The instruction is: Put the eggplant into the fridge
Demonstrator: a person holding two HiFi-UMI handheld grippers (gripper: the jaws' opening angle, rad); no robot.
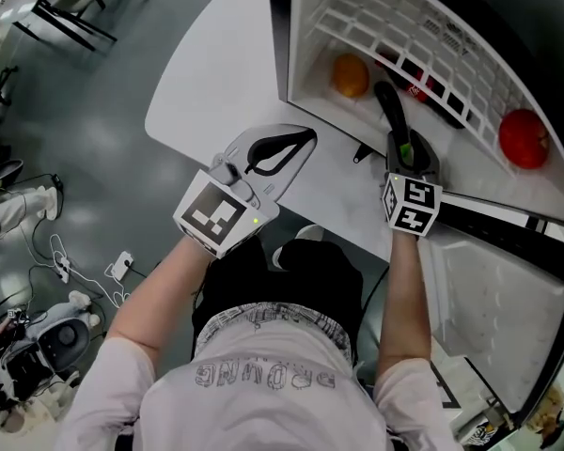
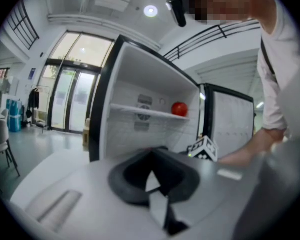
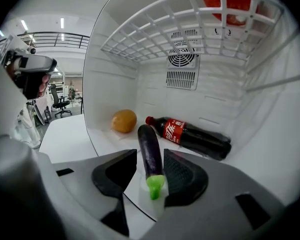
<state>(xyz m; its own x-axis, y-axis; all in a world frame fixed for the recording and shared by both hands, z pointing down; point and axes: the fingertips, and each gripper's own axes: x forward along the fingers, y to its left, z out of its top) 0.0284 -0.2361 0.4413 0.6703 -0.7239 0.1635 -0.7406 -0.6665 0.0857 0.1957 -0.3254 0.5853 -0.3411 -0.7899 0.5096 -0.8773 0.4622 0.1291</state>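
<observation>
The eggplant (image 3: 150, 151) lies ungripped on the fridge (image 3: 115, 74) floor, lower centre, between the right gripper's (image 3: 151, 165) wide-spread fingers. The left gripper's (image 1: 305, 139) fingers sit closed, empty. Only withdrawal seemingly remains.

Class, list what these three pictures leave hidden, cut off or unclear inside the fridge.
1. Red fruit: right gripper view, cut by the top edge and barred by the wire shelf; kind unclear.
2. Bottle: head view, mostly behind that shelf.
3. Eggplant: left gripper view, hidden behind the left gripper.
</observation>
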